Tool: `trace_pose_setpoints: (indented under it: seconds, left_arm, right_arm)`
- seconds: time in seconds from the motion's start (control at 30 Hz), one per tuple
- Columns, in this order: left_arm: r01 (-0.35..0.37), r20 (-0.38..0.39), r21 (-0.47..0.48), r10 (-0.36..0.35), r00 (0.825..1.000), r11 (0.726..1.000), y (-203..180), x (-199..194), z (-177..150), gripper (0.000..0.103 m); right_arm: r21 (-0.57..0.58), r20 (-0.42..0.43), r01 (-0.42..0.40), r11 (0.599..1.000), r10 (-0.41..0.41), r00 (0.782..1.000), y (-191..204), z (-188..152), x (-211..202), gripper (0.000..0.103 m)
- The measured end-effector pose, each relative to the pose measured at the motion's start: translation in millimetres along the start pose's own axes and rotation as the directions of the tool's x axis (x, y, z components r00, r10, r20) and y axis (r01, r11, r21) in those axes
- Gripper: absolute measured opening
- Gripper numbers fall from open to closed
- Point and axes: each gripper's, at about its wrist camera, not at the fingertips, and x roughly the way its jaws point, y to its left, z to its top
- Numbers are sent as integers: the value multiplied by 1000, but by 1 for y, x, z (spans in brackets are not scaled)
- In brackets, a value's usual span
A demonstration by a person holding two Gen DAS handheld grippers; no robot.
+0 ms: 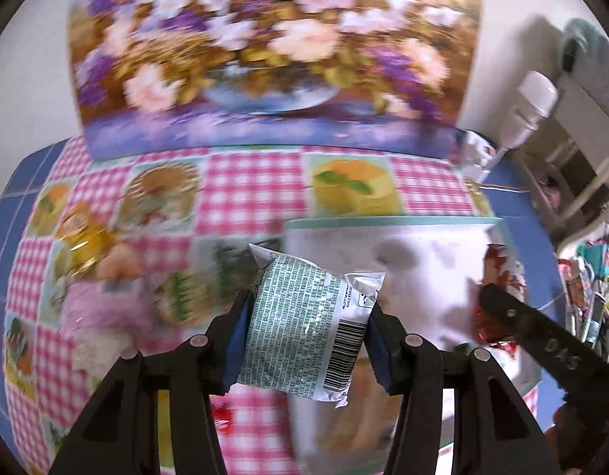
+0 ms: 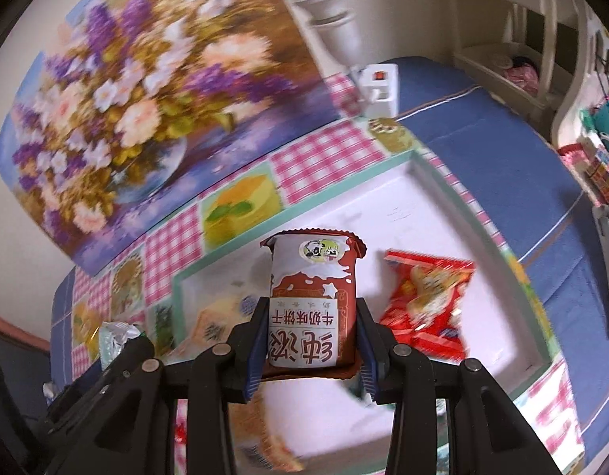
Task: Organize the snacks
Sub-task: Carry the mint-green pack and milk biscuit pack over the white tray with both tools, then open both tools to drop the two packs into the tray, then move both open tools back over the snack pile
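Ahead of both tongs, a large floral painting on canvas (image 1: pixel 272 51) leans at the back of the desk (image 2: pixel 502 150), which wears a pink gingham patchwork oilcloth (image 1: pixel 249 194) over blue. Nearer, directly beyond the tips of both tongs, lies a shallow white rectangular tray with a mint-green rim (image 2: pixel 454 182). Inside it, just to the right of the right tongs (image 2: pixel 310 336), rests a red crinkled foil snack packet (image 2: pixel 427 297). The right tongs pinch a brown-and-white biscuit packet with Chinese print (image 2: pixel 310 301), held upright above the tray. The left tongs (image 1: pixel 304 332) pinch a silvery green-printed snack packet with a barcode (image 1: pixel 300 328) above the tray's left edge.
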Motion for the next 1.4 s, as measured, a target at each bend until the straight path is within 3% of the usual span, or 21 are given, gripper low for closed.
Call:
trace_pose_setpoints:
  seconds: [0.33,0.57,0.7,0.9,1.0,1.1,1.4]
  left_arm:
    - [62,-47,45,-60,997,997,-56,30,20,55]
    - [64,-82,39,-60,995,997,-65,45,17,55]
    - [62,-71,19,-60,996,998,-59,40,16,65]
    - [41,-51,-20,-42,998,999,-41,27,14,66]
    - [27,-46,-54,-30,998,998,-28,22,10,79]
    - [11,-40,-82,-14,999,997,-15,17,6,81]
    - [-53,-43,-183,46,998,982,32,5,-1,86]
  right_arm:
    - [78,3,44,996,-44,999,-36,14,10,42]
    - [78,-5,50,996,-50,999,-40,13,15,42]
    - [72,-8,53,996,-53,999,-38,12,17,42]
    - [57,-15,61,996,-60,998,-38,11,18,42]
    - [51,-11,74,996,-74,997,-37,11,18,46]
    - [33,-10,83,996,-83,997,-34,11,17,45]
    - [-11,0,117,993,-117,993,-29,7,13,63]
